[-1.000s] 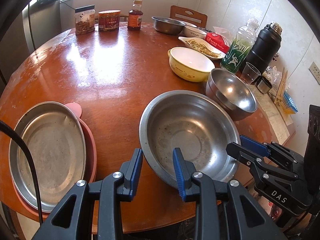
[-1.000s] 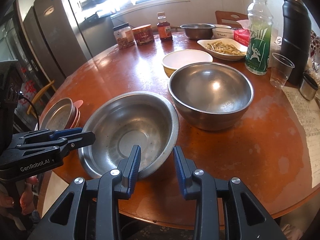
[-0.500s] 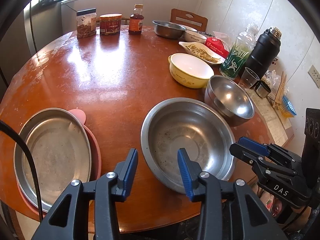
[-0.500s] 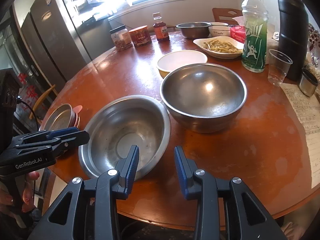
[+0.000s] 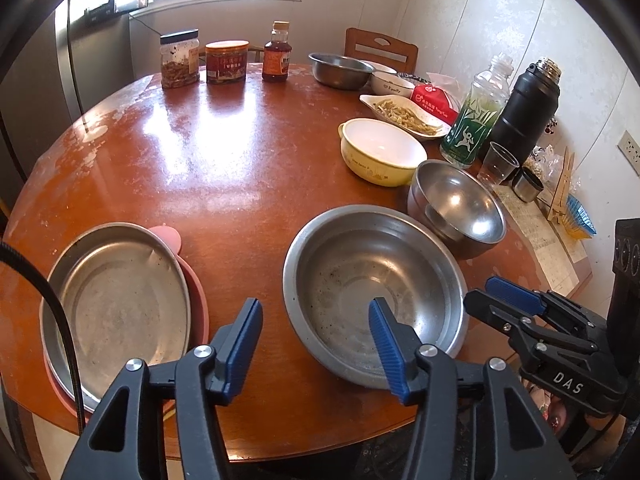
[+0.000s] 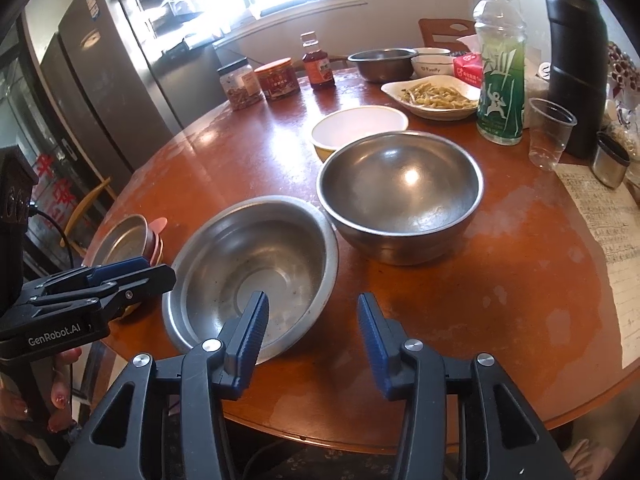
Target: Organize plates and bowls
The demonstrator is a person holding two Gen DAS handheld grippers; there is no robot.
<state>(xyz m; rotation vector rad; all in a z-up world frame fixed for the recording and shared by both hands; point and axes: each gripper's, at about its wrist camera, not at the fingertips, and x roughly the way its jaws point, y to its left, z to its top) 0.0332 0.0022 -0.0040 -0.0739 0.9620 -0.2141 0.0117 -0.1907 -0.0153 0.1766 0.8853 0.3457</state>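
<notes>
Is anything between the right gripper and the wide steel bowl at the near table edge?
Nothing visible. The right gripper, jaws opening with nothing between them, hangs at the near rim of the wide steel bowl. The deep steel bowl stands behind it, out of the way.

Wide bowl (image 5: 372, 280) dull speckled steel; deep bowl (image 6: 400, 196) shinier steel; table (image 5: 208, 168) glossy worn wood.

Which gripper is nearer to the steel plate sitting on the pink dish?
Left. The left gripper hangs over the table edge right beside the steel plate, fingers opening on nothing. The right gripper is beyond the wide steel bowl, fingers also opening on nothing.
</notes>
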